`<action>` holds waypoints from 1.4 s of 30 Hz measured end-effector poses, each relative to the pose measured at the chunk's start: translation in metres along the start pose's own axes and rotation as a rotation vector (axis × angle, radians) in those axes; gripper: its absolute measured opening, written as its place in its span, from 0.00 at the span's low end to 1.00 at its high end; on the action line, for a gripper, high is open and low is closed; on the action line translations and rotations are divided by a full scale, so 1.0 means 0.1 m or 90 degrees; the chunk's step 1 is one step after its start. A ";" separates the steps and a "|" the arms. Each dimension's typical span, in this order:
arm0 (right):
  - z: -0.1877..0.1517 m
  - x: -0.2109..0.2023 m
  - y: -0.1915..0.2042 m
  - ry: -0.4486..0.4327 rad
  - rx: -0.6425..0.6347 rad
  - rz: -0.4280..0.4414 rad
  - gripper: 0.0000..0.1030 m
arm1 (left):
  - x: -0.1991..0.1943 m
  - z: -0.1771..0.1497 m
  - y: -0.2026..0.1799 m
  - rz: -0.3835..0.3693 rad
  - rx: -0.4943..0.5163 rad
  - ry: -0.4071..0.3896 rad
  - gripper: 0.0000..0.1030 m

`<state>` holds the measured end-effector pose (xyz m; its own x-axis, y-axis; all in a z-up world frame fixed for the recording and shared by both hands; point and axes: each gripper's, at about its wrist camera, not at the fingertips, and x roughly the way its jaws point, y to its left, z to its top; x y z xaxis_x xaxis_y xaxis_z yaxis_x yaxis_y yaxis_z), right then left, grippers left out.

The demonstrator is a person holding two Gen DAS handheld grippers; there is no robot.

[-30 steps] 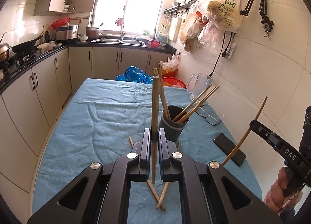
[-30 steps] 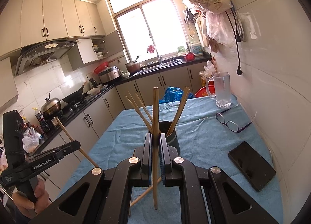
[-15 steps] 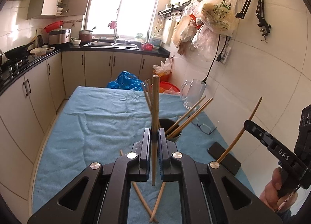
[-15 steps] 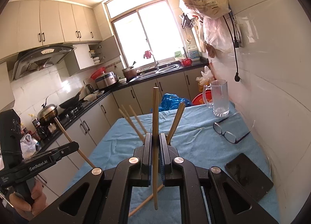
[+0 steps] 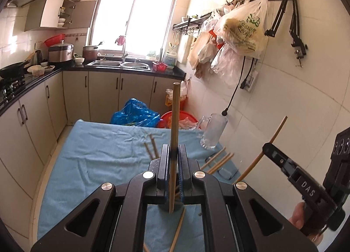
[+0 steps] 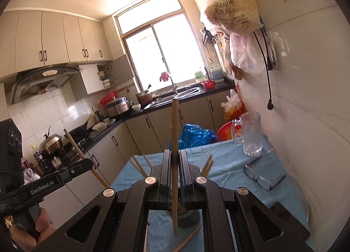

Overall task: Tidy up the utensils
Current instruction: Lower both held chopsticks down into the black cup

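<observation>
My left gripper (image 5: 174,153) is shut on a wooden chopstick (image 5: 175,120) held upright above the blue-clothed table (image 5: 98,153). My right gripper (image 6: 174,158) is shut on another upright chopstick (image 6: 175,131). The dark holder cup (image 6: 188,217) sits just below and behind the right gripper's fingers, with several chopsticks (image 6: 206,165) fanning out of it; in the left wrist view only their tips (image 5: 218,160) show past the fingers. Loose chopsticks (image 5: 178,230) lie on the cloth near the cup. Each gripper shows in the other's view, right (image 5: 269,149) and left (image 6: 85,163).
A glass mug (image 6: 250,136), eyeglasses (image 6: 262,177) and a black phone (image 6: 291,219) lie on the table's right side by the tiled wall. Kitchen cabinets and a counter (image 5: 32,77) run along the left. Blue and red bags (image 5: 135,116) sit beyond the table's far end.
Both grippers have risen and tilted up with their chopsticks still held. The cup has slipped down behind the fingers in both views.
</observation>
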<state>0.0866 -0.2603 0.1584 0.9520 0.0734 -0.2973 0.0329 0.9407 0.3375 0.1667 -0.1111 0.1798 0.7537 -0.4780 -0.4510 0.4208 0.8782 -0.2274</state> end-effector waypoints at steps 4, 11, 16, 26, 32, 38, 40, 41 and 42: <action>0.13 0.12 0.04 -0.017 -0.005 -0.008 0.07 | 0.18 0.15 -0.02 -0.007 -0.009 -0.004 0.06; 0.22 0.41 0.04 -0.017 -0.008 -0.024 0.07 | 0.49 0.24 0.01 -0.005 -0.018 0.010 0.06; 0.21 0.55 -0.04 -0.002 -0.002 -0.025 0.07 | 0.60 0.14 0.19 0.004 -0.025 0.034 0.06; 0.15 0.59 -0.08 0.007 -0.004 -0.008 0.07 | 1.09 -0.35 0.65 -0.063 -0.076 0.172 0.34; 0.14 0.60 -0.13 0.007 0.001 -0.005 0.07 | 1.40 -0.56 0.65 -0.097 -0.081 0.238 0.34; 0.16 0.61 -0.16 0.011 0.000 0.001 0.07 | 1.56 -0.60 0.51 -0.090 -0.047 0.246 0.34; 0.16 0.62 -0.16 0.011 0.000 0.000 0.07 | 1.60 -0.60 0.48 -0.082 -0.037 0.249 0.33; 0.17 0.63 -0.17 0.011 0.001 0.001 0.07 | 1.63 -0.61 0.46 -0.077 -0.033 0.248 0.31; 0.16 0.62 -0.16 0.010 0.002 0.002 0.07 | 1.64 -0.61 0.45 -0.071 -0.029 0.247 0.25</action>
<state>0.1498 -0.2762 0.1492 0.9469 0.0814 -0.3110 0.0311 0.9397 0.3407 0.2782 -0.1495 0.0426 0.4551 -0.5354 -0.7115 0.4599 0.8256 -0.3270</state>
